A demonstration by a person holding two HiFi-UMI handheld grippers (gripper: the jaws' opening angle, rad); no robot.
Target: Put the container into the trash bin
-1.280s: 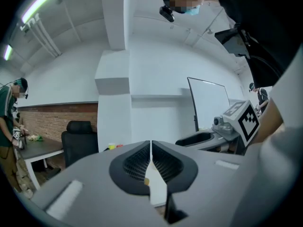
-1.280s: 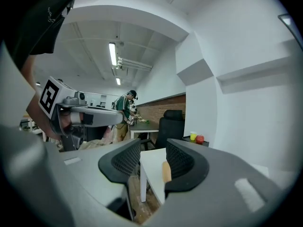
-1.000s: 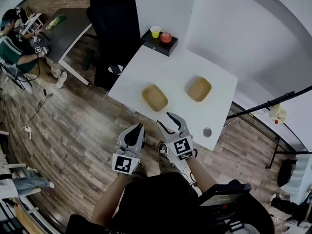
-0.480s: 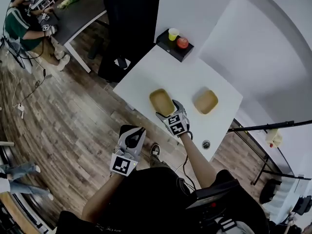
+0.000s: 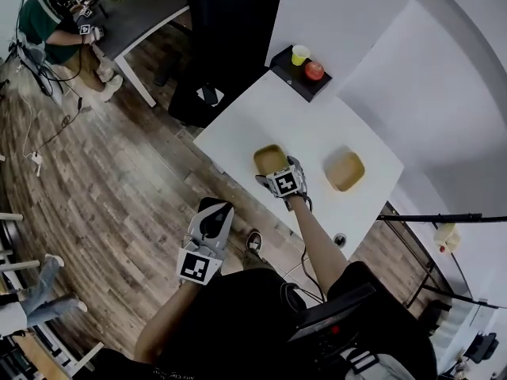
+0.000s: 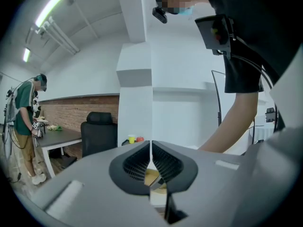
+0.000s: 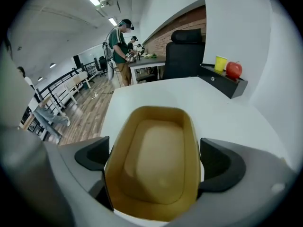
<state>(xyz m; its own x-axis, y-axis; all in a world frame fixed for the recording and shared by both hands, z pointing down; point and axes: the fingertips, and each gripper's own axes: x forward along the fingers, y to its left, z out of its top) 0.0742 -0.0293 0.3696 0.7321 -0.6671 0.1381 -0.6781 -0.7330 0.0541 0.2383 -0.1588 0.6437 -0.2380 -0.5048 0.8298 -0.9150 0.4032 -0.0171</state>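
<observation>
As its jaws swing open to their widest, my right gripper [image 5: 279, 169] straddles the tan container [image 7: 152, 162], a pad at each side and no squeeze on it. That container sits on the white worktop [image 5: 261, 113] by its near edge; a second container [image 5: 346, 171] lies toward the right corner. My left gripper [image 6: 151, 161] hangs off the worktop, jaws pressed together, empty.

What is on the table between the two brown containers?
Nothing. In the head view, only bare white table lies between the left container and the right container.
</observation>
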